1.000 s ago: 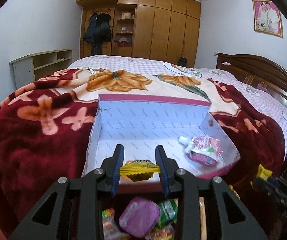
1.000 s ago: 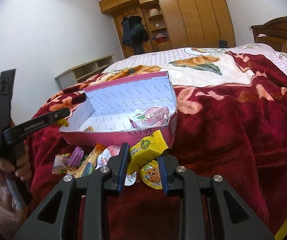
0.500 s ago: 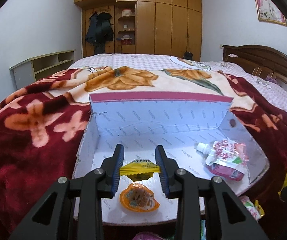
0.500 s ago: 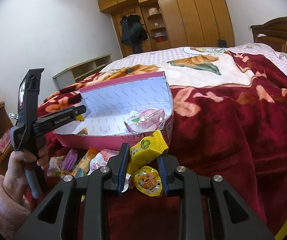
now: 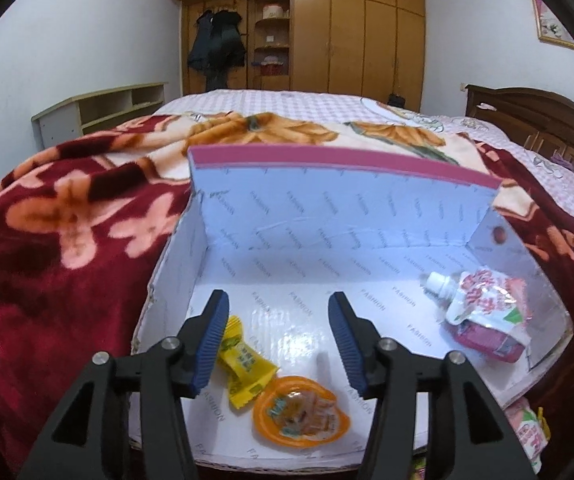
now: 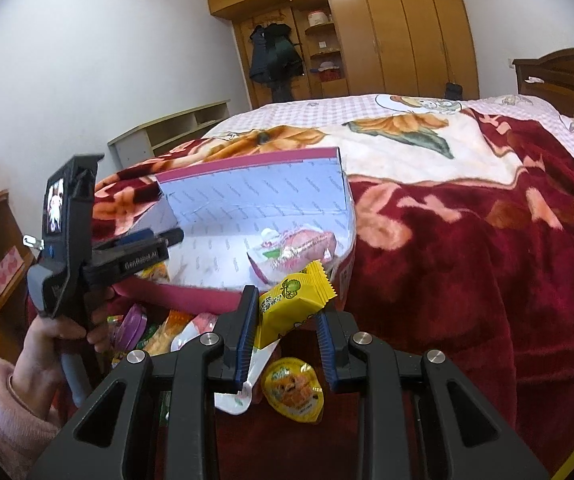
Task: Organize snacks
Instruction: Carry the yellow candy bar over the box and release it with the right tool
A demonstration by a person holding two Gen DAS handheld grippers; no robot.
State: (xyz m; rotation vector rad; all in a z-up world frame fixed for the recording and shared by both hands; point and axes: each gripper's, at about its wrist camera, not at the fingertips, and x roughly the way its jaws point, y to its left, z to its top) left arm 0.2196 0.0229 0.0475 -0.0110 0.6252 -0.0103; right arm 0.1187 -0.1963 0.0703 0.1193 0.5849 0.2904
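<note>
A pink box (image 5: 339,168) with a white printed lining lies open on the bed. My left gripper (image 5: 278,344) hovers over its near left corner, its jaws opening; a small yellow candy (image 5: 243,364) lies free on the box floor by the left finger. An orange jelly cup (image 5: 299,412) rests beside it, and a pink spouted pouch (image 5: 483,308) lies at the right end. In the right wrist view my right gripper (image 6: 285,338) is shut on a yellow snack packet (image 6: 291,304) in front of the box (image 6: 263,200). The left gripper (image 6: 147,248) reaches in from the left.
Loose snacks lie on the red flowered blanket (image 6: 467,272) before the box: a yellow jelly cup (image 6: 293,390), a purple cup (image 6: 129,326) and several wrappers. A person's hand in a pink sleeve (image 6: 11,408) holds the left gripper. A low shelf (image 5: 99,110) and a wardrobe (image 5: 343,28) stand behind.
My left gripper moved forward and down into the box, then its jaws parted and the yellow candy dropped to the box floor. My right gripper kept its hold on the yellow packet.
</note>
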